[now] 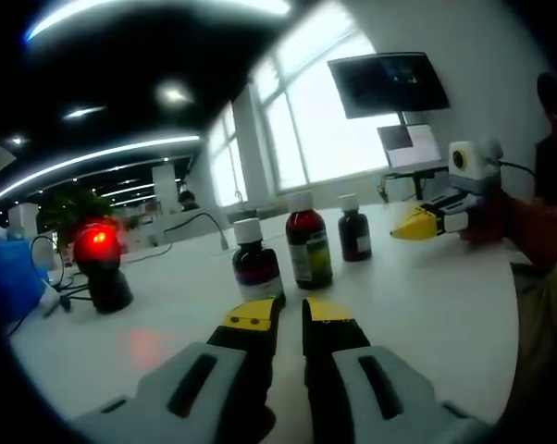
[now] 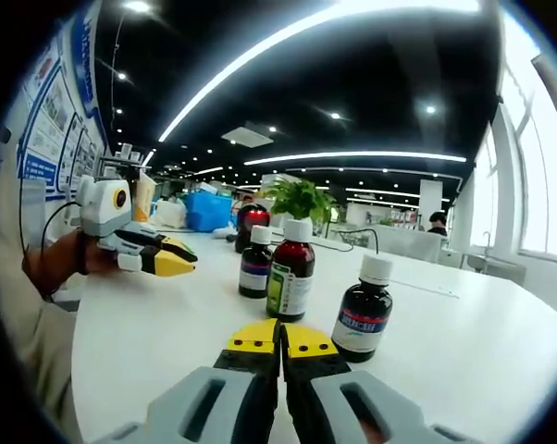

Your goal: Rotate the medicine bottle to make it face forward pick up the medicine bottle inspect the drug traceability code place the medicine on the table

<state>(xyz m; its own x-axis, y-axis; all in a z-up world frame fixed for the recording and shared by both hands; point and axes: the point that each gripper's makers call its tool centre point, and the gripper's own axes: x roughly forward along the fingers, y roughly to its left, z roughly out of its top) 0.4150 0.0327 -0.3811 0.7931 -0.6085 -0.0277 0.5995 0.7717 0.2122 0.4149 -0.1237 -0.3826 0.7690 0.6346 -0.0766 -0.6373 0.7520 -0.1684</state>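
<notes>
Left gripper view first: the left gripper (image 1: 290, 313) hovers low over the white worktop (image 1: 427, 305), its yellow-tipped fingers (image 1: 251, 316) close together with a narrow gap and nothing between them. Just beyond stand three small dark bottles with white caps: the nearest bottle (image 1: 256, 261) just past the fingertips, a taller bottle with a green label (image 1: 309, 240) beside it, and a third bottle (image 1: 354, 228) farther off to the right. A black scanner with a red light (image 1: 100, 264) sits far left. The right gripper (image 1: 417, 223) comes in from the right, held above the worktop.

Right gripper view: the right gripper (image 2: 280, 339) has its fingers (image 2: 308, 342) pressed together, empty. The white-labelled bottle (image 2: 362, 310) stands nearest, the green-labelled one and the small one behind it to the left.

The bottles look smooth, round and glossy, likely glass or hard plastic, on a slick surface. My worry is that a nudge meant to turn one would tip it or knock its close neighbour, and rounded sides could slip from narrow fingers.
</notes>
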